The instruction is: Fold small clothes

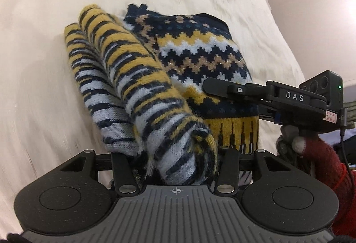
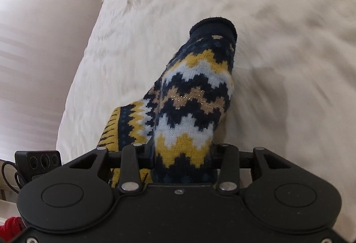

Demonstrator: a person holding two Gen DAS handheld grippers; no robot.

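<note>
While both tools hang over the cream bedspread (image 1: 44, 31), the left gripper (image 1: 166, 167) is half closed on the near end of a knitted navy, yellow and pale-blue zigzag garment (image 1: 200, 58). To its right, the right gripper (image 2: 182, 160) pinches the same knit's other corner, a red-gloved hand (image 1: 320, 154) behind it.

Cream-white bed cover (image 1: 44, 20), softly creased, spanning most of both wrist views. A knitted garment (image 1: 200, 53) in navy, mustard and pale-blue zigzag lies near its middle, the far end resting on the cover (image 2: 289, 20), the near end raised off it.
</note>
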